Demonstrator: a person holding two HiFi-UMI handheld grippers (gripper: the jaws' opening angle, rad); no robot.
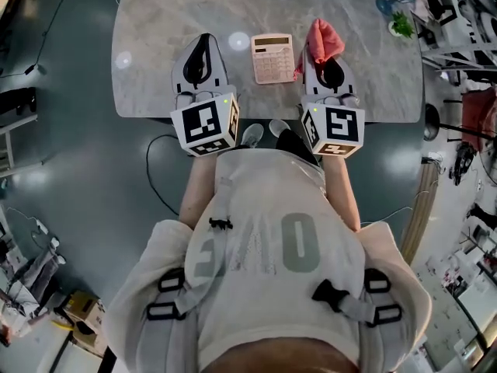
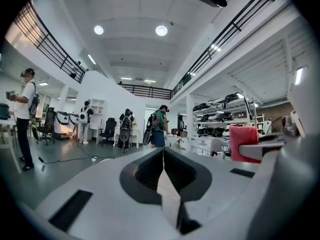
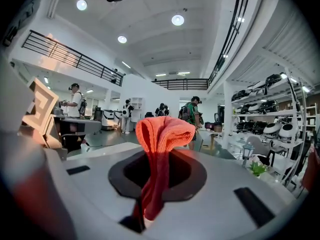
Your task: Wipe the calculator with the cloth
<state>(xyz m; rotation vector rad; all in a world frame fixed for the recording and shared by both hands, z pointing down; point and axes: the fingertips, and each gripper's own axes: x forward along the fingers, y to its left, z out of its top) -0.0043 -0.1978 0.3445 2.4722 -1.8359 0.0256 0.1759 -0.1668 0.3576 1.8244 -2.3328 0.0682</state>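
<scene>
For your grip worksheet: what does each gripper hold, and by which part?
Right gripper pinches the cloth by a bunched fold; left gripper is shut, empty.

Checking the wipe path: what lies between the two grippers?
Head view: the calculator lies on the table between the left gripper and the right gripper with the cloth.

Bright, even light from round ceiling lamps (image 2: pixel 161 30); two glare spots on the bench (image 1: pixel 155 22) left of the calculator (image 1: pixel 272 58); fisheye bending, black corners in gripper views.
</scene>
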